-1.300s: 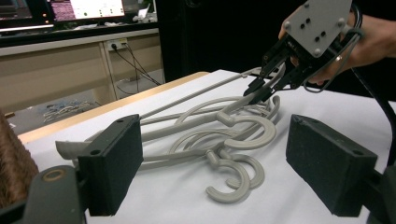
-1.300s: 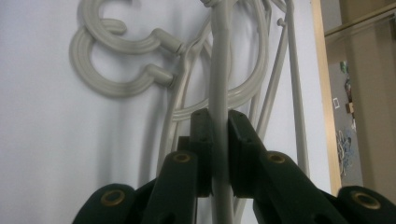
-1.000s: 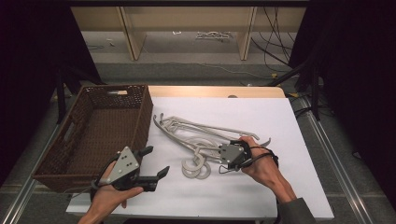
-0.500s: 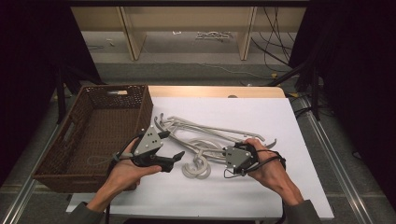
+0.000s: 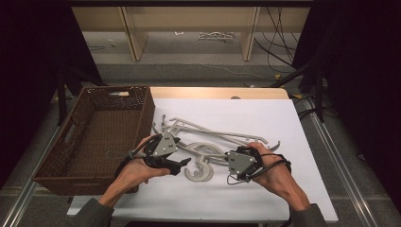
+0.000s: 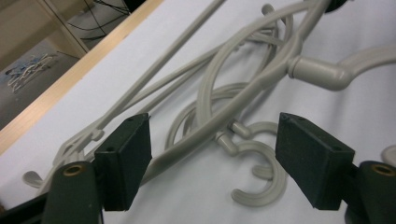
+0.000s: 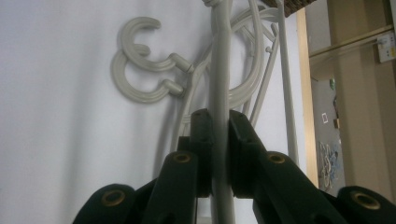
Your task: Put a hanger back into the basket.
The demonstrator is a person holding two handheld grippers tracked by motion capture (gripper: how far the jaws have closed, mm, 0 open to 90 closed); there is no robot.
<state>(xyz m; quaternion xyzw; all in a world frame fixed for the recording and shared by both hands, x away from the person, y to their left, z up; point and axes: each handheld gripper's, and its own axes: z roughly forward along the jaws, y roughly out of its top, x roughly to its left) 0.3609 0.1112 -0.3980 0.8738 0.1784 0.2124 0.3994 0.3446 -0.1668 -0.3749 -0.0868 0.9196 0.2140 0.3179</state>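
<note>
The right gripper (image 7: pixel 219 140) is clamped on a hanger (image 7: pixel 219 70) bar, while the left gripper (image 6: pixel 212 163), jaws apart and just closing, straddles a bar of the hangers (image 5: pixel 213 139) without pressing it, the pile lying tangled on the white table (image 5: pixel 265 113) beside the basket (image 5: pixel 94 137).

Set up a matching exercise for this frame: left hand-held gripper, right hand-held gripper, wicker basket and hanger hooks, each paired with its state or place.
Things:
1. left hand-held gripper
2. right hand-held gripper
3. wicker basket
4. hanger hooks

States or places:
A. at the table's left, nothing inside
B. clamped on a grey hanger bar
C. lying on the white sheet between the two hands
D. jaws apart, astride a hanger arm

Pairs: 1-D, 2-B, 3-A, 4-C
</note>
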